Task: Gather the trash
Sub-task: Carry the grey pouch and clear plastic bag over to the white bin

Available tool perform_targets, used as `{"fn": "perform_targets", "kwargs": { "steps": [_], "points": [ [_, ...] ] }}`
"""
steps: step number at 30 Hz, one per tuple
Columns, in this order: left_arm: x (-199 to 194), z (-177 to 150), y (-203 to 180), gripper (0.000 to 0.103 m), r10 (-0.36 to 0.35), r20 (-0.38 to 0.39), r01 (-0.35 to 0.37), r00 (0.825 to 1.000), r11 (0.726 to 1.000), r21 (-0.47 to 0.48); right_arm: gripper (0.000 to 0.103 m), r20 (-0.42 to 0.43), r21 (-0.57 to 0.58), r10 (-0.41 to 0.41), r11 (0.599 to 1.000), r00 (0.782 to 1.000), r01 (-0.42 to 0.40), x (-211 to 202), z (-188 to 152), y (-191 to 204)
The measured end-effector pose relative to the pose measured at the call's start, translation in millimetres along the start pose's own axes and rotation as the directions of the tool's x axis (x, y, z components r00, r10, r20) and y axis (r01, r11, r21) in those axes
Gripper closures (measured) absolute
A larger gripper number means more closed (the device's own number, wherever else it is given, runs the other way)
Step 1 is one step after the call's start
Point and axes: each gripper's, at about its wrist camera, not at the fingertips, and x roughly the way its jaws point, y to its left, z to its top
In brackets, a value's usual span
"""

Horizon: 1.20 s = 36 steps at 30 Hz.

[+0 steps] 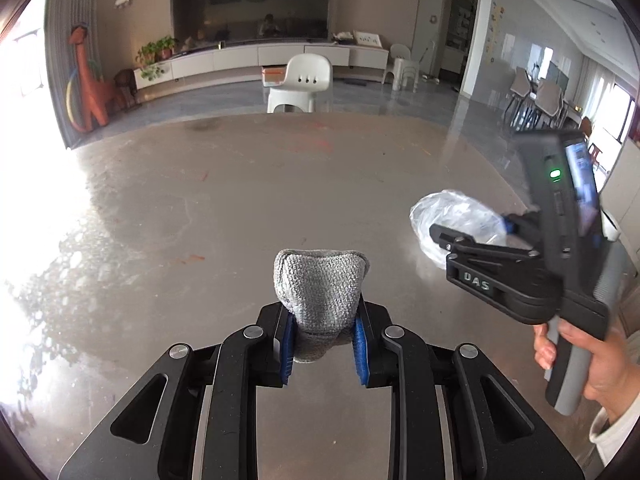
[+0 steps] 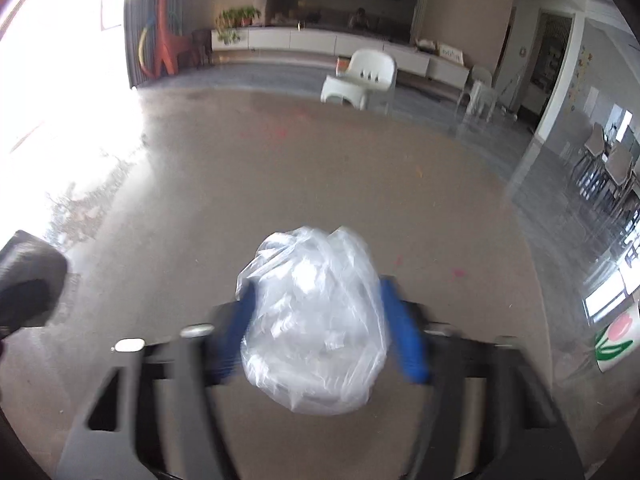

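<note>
My left gripper (image 1: 322, 320) is shut on a folded grey knitted cloth (image 1: 320, 284), which sticks up between its blue pads (image 1: 288, 344) above the glossy brown tabletop (image 1: 180, 208). To the right, a hand (image 1: 584, 360) holds my right gripper (image 1: 468, 226) at a crumpled clear plastic bag (image 1: 448, 208) on the table. In the blurred right wrist view, the plastic bag (image 2: 316, 320) fills the gap of the right gripper (image 2: 318, 286), and both blue pads (image 2: 404, 332) touch its sides. What is inside the bag cannot be made out.
A white plastic chair (image 1: 304, 80) stands just beyond the table's far edge. Low white cabinets (image 1: 260, 58) and an orange giraffe figure (image 1: 90, 80) line the back wall. Dining chairs (image 1: 540, 96) stand far right. Strong window glare washes out the table's left side (image 1: 36, 200).
</note>
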Motion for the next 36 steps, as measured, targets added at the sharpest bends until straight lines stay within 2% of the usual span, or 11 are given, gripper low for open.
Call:
{"fn": "perform_targets", "kwargs": {
  "steps": [1,2,3,5,11,17,21,24,29,32,36],
  "points": [
    [-1.8,0.3,-0.3,0.08,-0.001,0.003,0.001,1.0,1.0,-0.002,0.068,-0.007,-0.001,0.007,1.0,1.0,-0.007,-2.5,0.0,0.2],
    [-3.7,2.8,-0.8,0.08,-0.005,0.007,0.005,1.0,1.0,-0.002,0.08,-0.008,0.001,0.013,1.0,1.0,-0.013,-7.6,0.0,0.3],
    [-6.9,3.1,-0.9,0.08,-0.007,0.013,0.007,1.0,1.0,-0.002,0.083,0.012,0.006,0.024,1.0,1.0,-0.024,-18.9,-1.4,-0.4],
    [-14.5,2.8,-2.7,0.08,-0.013,0.023,0.013,1.0,1.0,-0.001,0.086,0.058,-0.003,0.004,1.0,0.998,-0.004,-39.2,-4.3,0.2],
    [-50.4,-1.2,-20.9,0.08,-0.074,0.052,0.073,0.996,0.997,0.016,0.086,0.178,0.024,0.004,1.0,0.984,-0.008,-130.7,-33.3,-14.4],
    [-87.5,-9.6,-71.3,0.08,-0.157,0.066,0.152,0.985,0.985,0.079,0.086,0.24,0.099,-0.073,0.994,0.968,0.05,-214.1,-82.0,-43.7],
    [-107.0,-20.0,-113.2,0.08,-0.223,0.055,0.215,0.973,0.968,0.13,0.086,0.251,0.16,-0.139,0.982,0.958,0.101,-263.0,-127.0,-67.5],
    [-118.4,-34.0,-152.0,0.08,-0.28,0.031,0.27,0.959,0.945,0.183,0.086,0.245,0.18,-0.211,0.969,0.946,0.17,-289.0,-158.7,-79.9],
    [-129.4,-55.5,-207.6,0.08,-0.355,-0.004,0.344,0.935,0.903,0.256,0.086,0.214,0.262,-0.283,0.939,0.935,0.224,-315.8,-203.8,-108.5],
    [-131.9,-71.0,-245.5,0.08,-0.414,-0.048,0.409,0.909,0.863,0.296,0.086,0.188,0.319,-0.329,0.912,0.925,0.26,-327.0,-225.7,-127.9],
    [-129.9,-86.6,-286.1,0.08,-0.457,-0.105,0.463,0.883,0.818,0.341,0.086,0.152,0.377,-0.373,0.878,0.915,0.295,-338.5,-254.4,-146.0]
  ]
}}
